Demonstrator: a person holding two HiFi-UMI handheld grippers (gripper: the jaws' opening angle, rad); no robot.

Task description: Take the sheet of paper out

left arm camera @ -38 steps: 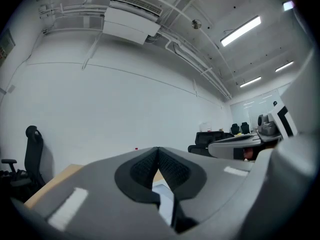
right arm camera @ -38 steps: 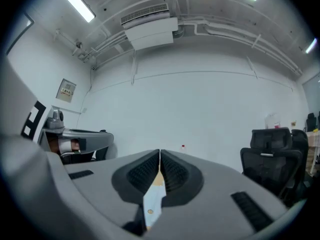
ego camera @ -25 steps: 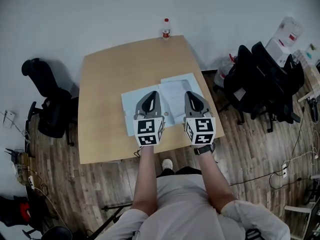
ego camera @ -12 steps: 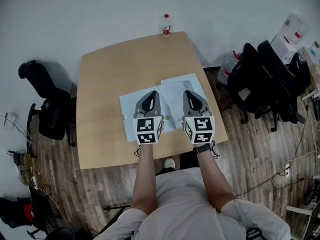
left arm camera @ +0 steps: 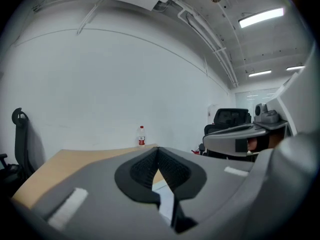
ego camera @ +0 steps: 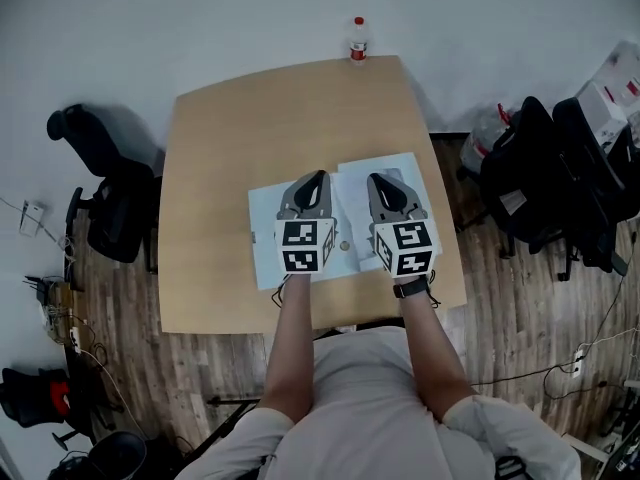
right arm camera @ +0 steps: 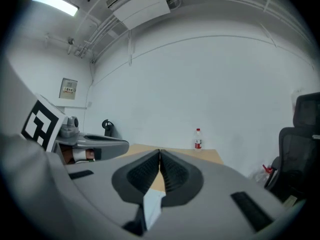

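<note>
Claws: left gripper (ego camera: 320,176) and right gripper (ego camera: 378,178) both have their jaws pressed together on nothing (in each gripper view the pads meet, with only tabletop and paper beyond them).
Paper: a white sheet (ego camera: 408,166) lies flat at centre-right of the head view, on the table (ego camera: 220,148), partly under the right gripper.
Cover: a pale blue sheet or folder flap (ego camera: 262,230) lies just beside the white one, to its left and under the left gripper (I cannot tell whether the two are joined).
Change: over the last second both hands have come down a little, side by side above the papers. The jaws have stayed closed throughout, and the papers lie as they did.
Meaning: this looks like the approach only. Nothing is gripped, so the sheet has not started to come out, and a claw would have to open before it could pinch an edge.
Elsewhere: a bottle (ego camera: 358,40) stands at top centre on the table's far edge, well apart from the work.
</note>
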